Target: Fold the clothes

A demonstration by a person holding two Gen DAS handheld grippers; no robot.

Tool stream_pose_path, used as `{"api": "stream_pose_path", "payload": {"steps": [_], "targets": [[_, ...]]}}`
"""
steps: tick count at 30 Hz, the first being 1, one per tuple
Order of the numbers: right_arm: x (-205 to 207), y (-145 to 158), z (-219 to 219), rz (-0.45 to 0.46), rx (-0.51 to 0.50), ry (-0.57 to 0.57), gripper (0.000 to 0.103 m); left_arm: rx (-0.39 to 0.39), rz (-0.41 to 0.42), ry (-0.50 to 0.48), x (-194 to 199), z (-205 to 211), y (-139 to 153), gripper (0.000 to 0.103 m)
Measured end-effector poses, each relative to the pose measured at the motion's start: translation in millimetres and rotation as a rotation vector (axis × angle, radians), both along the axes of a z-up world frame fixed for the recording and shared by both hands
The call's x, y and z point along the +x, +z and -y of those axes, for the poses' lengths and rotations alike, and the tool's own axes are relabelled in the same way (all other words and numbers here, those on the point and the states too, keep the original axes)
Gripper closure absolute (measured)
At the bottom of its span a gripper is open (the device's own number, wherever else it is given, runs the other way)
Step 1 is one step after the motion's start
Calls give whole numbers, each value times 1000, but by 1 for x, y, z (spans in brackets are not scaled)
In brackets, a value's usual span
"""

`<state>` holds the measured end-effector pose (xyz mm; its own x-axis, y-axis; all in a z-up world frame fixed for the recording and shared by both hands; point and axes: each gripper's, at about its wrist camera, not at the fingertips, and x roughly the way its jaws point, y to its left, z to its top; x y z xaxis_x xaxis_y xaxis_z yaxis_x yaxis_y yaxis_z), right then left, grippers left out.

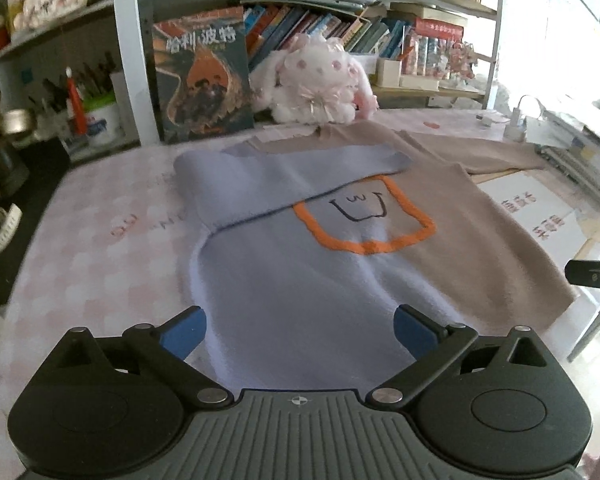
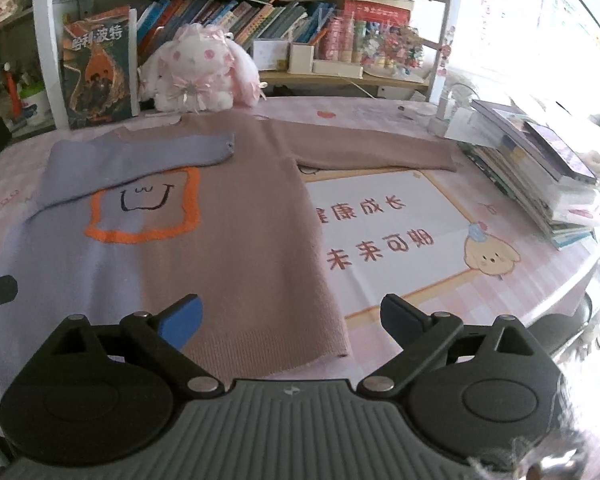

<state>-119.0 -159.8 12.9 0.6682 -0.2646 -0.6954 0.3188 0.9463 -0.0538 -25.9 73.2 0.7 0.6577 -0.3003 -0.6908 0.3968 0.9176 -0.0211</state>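
A soft, fuzzy knit sweater (image 2: 228, 216) lies flat on the table (image 2: 500, 292), one half lavender-blue, the other half dusty tan, with a wobbly orange outline (image 2: 140, 216) on the chest framing a hand-drawn black smiling face. Its blue sleeve (image 1: 284, 168) is folded across the chest in a slanted band, the cuff ending near the middle below the neckline; the tan sleeve (image 2: 376, 152) stretches straight out sideways toward a stack of books (image 2: 540, 176). The ribbed hem runs along the near table edge, its tan corner lying just in front of the right gripper (image 2: 288, 320). That gripper's jaws stand spread wide, blue-padded tips apart above the hem, nothing between them. The left gripper (image 1: 300, 332) hovers over the blue half with its jaws likewise spread and empty, pads clear of the fabric. The table wears a glossy pink-and-white checked cover, and a smooth white poster (image 2: 388, 232) with red characters and a cartoon puppy lies flat beside the tan side, partly under the sweater's edge. Open surface lies to the blue side and over the poster. At the far edge a fluffy white-and-pink plush rabbit (image 2: 200, 72) sits just behind the collar, next to an upright paperback (image 2: 98, 68) leaning on the bookshelf (image 2: 260, 16).
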Motion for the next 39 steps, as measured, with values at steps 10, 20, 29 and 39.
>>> {"api": "stream_pose_path", "payload": {"steps": [10, 20, 29, 39], "targets": [[6, -2, 17, 6, 3, 8, 7, 0, -17, 67, 12, 17, -1, 2], [36, -15, 94, 15, 29, 98, 7, 45, -84, 287, 25, 74, -4, 2], [90, -30, 209, -21, 137, 158, 7, 53, -155, 470, 22, 137, -14, 2], [140, -41, 288, -35, 166, 154, 7, 100, -159, 552, 15, 169, -8, 2]]}}
